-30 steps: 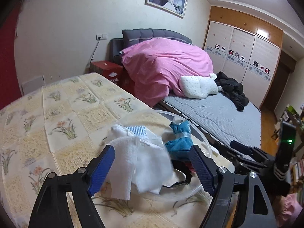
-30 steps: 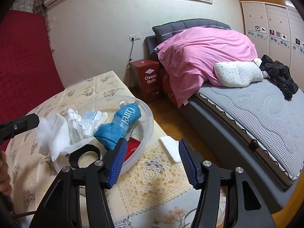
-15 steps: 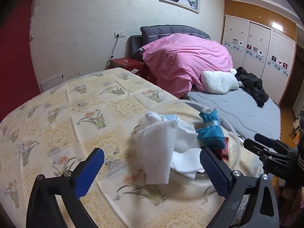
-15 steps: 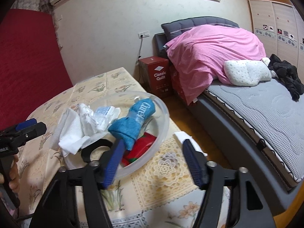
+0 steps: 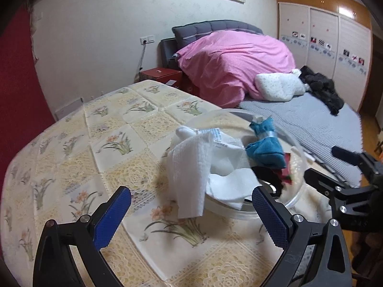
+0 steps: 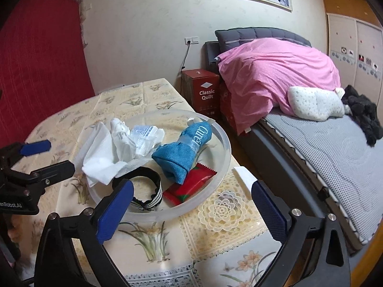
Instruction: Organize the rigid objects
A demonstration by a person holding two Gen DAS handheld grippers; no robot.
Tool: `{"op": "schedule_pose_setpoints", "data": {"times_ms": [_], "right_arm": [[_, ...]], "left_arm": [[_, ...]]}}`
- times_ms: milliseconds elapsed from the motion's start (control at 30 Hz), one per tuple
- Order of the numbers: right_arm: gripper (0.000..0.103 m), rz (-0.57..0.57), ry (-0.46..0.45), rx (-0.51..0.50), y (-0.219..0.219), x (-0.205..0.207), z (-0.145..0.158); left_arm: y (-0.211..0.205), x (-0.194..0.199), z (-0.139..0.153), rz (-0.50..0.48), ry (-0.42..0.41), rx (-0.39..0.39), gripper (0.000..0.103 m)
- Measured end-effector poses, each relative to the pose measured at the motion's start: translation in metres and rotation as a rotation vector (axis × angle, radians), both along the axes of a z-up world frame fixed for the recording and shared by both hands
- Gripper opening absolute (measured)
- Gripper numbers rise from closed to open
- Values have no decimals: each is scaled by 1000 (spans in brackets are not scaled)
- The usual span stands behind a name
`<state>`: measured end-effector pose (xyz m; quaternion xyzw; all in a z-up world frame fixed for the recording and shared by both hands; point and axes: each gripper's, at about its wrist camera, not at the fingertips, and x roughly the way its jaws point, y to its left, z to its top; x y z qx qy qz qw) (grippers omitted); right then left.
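- A left gripper [image 5: 191, 211] hangs over a floral tablecloth [image 5: 115, 143], its blue pads spread wide with nothing between them; it stands short of a clear plastic bowl [image 6: 226, 148], apparently waiting on that side so either hand can reach in.
- White paper towel [image 5: 189, 167] spills over the bowl's near rim in the left wrist view, likely dumped in loosely, not folded.
- Beside it in the bowl lies a crumpled clear wrapper with blue print [image 6: 144, 136], touching the towel.
- A black elastic band [image 6: 143, 179] rests at the front of the bowl, just behind the left pad of the right gripper.
- A blue cloth-wrapped bottle [image 6: 185, 150] leans across the middle of the bowl, over a red packet [image 6: 191, 186]; these seem the firmest candidates for sorting.
- The right gripper [image 6: 191, 209] hovers at the bowl's front edge, jaws opening and holding nothing, probably squaring up for a pick.
- A small white piece [image 6: 244, 175] lies on the cloth outside the bowl, toward a bed [image 6: 323, 148] with pink quilt.
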<state>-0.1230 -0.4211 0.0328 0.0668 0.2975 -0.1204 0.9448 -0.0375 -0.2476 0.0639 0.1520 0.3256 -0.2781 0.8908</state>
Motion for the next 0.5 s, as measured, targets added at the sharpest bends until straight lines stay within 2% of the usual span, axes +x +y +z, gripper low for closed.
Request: {"op": "schedule_pose_setpoints", "data": {"times_ms": [167, 500], "right_arm": [[100, 5, 10, -11, 3, 2, 0], [100, -2, 18, -13, 1, 3, -1]], "left_arm": [[-6, -4, -3, 14, -43, 61, 103], [-10, -4, 1, 29, -63, 73, 103]]}}
